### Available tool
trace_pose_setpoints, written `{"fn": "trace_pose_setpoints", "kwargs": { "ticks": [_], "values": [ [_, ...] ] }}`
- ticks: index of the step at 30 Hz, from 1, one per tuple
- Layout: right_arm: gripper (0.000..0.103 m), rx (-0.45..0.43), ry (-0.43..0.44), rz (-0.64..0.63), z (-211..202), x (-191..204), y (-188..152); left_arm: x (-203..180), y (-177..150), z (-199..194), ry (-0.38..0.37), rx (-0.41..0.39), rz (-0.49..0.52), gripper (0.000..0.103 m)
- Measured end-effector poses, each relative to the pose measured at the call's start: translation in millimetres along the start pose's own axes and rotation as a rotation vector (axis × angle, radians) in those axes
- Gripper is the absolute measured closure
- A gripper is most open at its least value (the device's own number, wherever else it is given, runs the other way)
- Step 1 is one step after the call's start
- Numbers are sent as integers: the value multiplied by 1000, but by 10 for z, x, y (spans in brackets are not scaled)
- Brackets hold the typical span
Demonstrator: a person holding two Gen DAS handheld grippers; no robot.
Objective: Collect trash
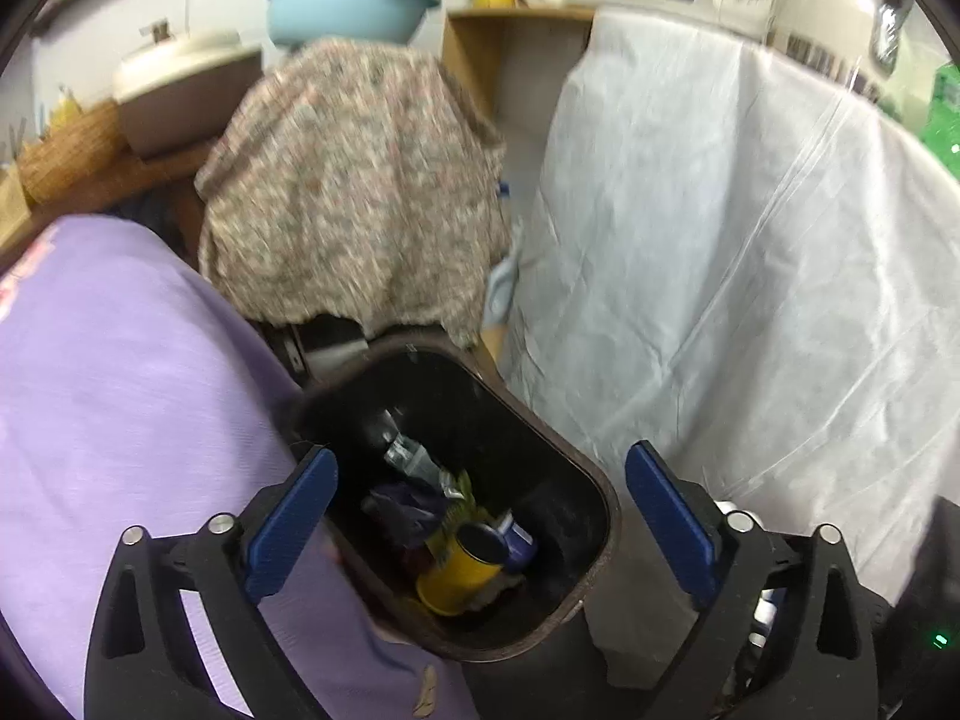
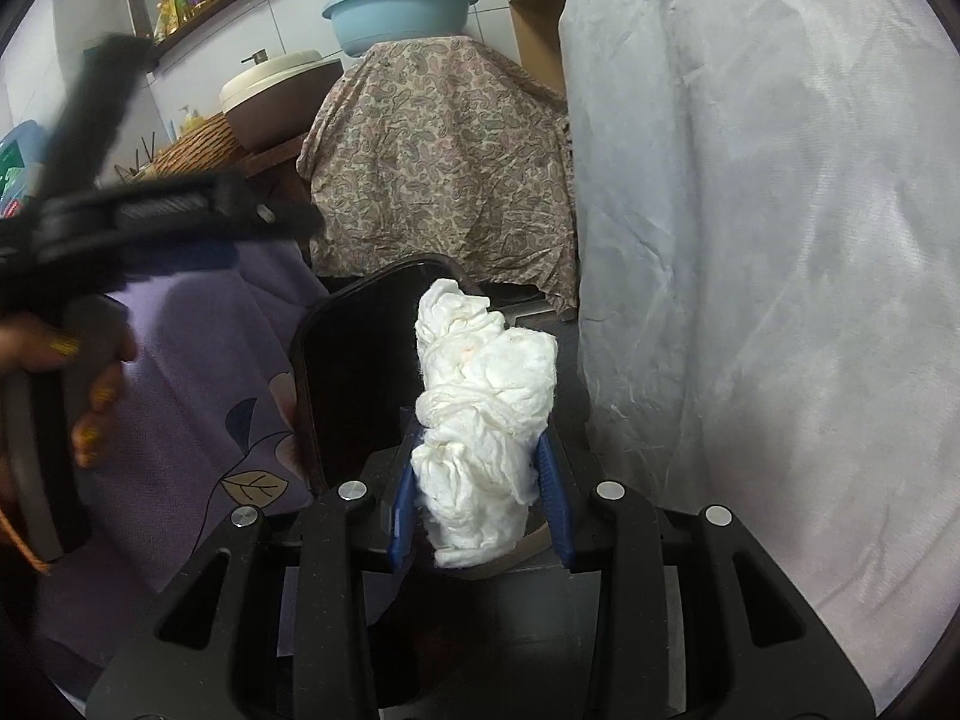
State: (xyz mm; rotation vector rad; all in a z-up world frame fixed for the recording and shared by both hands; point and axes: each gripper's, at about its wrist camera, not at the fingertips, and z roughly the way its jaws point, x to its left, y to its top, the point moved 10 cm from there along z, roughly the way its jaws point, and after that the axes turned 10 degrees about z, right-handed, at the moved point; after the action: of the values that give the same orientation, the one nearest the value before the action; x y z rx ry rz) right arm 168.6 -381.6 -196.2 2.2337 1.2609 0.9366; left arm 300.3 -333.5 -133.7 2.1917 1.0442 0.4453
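Left hand-held gripper [image 1: 477, 510] spread wide and empty above the open bin [image 1: 591, 480], yellow can [image 1: 459, 570] and scraps lying inside, right hand-held gripper [image 2: 477, 480] clamped on a crumpled white tissue [image 2: 486, 414] just before the bin, purple cloth [image 1: 120, 390] alongside

Plastic, cloth and crumpled paper

The trash bin [image 1: 591, 468] looks smooth dark plastic; the tissue wad [image 2: 486, 414] soft, creased paper; the yellow can [image 1: 459, 576] glossy; the white cover [image 1: 720, 252] matt, wrinkled cloth.
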Motion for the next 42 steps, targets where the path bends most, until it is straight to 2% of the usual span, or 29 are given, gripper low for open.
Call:
{"fn": "trace_pose_setpoints", "kwargs": {
  "ticks": [6, 8, 15, 17, 18, 19, 22, 31, 36, 39, 42],
  "values": [
    [67, 56, 27, -38, 298, 226, -57, 160, -55, -472, 37, -75, -10, 6],
    [67, 73, 37, -57, 437, 342, -56, 229, -93, -642, 72, -104, -3, 6],
    [65, 99, 36, -102, 881, 617, 61, 391, -258, -997, 131, -135, 11, 6],
    [48, 114, 21, -121, 1056, 677, 79, 454, -311, -1089, 150, -142, 7, 6],
    [34, 112, 13, -125, 1091, 676, 81, 485, -338, -1124, 155, -142, 1, 6],
    [24, 105, -8, -132, 1155, 686, 89, 519, -368, -1155, 160, -142, -7, 6],
    [23, 108, -24, -150, 1186, 726, 36, 606, -449, -1247, 174, -152, -25, 6],
    [23, 79, -24, -146, 730, 741, -68, 743, -666, -1532, 201, -185, -28, 6],
    [22, -11, 13, -121, 156, 828, 64, 852, -788, -1854, 217, -258, -38, 6],
    [12, -96, 42, -135, -269, 980, 148, 921, -878, -2037, 239, -296, -46, 6],
    [11, -167, 93, -162, -684, 1204, 174, 980, -978, -2235, 264, -332, -59, 6]
  ]
}}
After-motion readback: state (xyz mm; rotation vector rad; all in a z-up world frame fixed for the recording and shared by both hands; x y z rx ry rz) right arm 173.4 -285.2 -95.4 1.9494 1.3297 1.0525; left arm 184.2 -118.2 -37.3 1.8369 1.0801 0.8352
